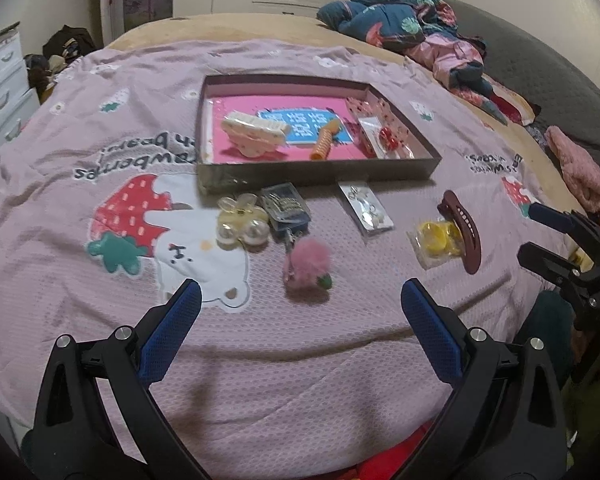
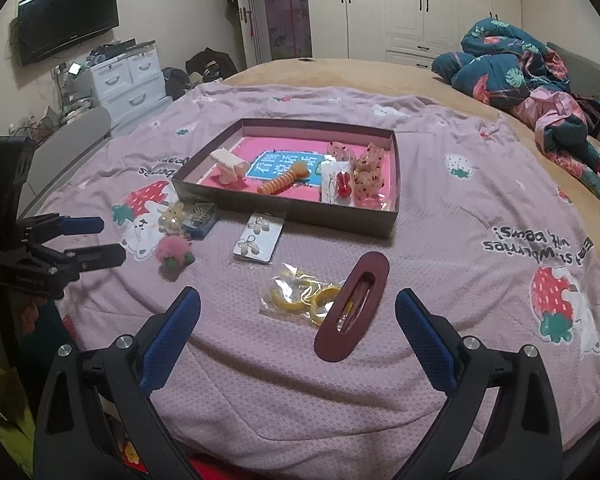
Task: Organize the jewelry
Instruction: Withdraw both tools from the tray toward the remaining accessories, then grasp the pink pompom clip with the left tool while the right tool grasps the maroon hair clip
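Honestly, both grippers gape empty, so I'd drop the right gripper [image 2: 298,306] squarely over the maroon clip [image 2: 352,306], probably avoiding the yellow-ring bag [image 2: 296,298] underneath.

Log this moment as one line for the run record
left gripper: open, empty | right gripper: open, empty | tray: partly filled | maroon hair clip, pink pompom: on bedspread

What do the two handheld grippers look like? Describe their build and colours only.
The left gripper and right gripper match: black plastic frames with silver pivot bolts, each carrying two flat fingers faced with blue textured pads. Small white lettering marks the left one's body in the right wrist view. No cables or sleeves are visible.
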Available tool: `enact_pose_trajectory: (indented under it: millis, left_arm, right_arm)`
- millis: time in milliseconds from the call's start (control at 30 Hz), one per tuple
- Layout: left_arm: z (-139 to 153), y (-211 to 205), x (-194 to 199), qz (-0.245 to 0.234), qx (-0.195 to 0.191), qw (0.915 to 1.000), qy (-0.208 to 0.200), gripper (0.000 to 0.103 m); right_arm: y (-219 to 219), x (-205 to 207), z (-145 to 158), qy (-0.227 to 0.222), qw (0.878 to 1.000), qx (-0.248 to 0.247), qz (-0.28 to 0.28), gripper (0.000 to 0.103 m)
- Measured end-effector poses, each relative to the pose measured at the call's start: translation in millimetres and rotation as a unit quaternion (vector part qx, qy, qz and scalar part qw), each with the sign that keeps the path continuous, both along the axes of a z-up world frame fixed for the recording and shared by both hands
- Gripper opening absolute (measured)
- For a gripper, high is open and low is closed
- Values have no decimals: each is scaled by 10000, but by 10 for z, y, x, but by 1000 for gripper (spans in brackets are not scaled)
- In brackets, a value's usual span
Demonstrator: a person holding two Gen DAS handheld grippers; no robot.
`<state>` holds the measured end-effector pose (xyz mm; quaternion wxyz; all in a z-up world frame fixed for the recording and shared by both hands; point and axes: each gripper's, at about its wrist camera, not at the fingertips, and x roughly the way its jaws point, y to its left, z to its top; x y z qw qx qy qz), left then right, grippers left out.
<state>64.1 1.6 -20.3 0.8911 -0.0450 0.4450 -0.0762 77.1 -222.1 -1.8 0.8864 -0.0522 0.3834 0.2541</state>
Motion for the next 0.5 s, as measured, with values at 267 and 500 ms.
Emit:
enact_pose_trajectory:
  millis: [267,500]
  left_arm:
    - [-226,-109,161,-92,61,9997,198,86]
    - [-367,-127,360,-23,23,9996,276,69]
  right_arm:
    - [-51,316,-316,374,9987,-38,-353,97]
    - [-88,624,-441,684,9948,211,-727,96]
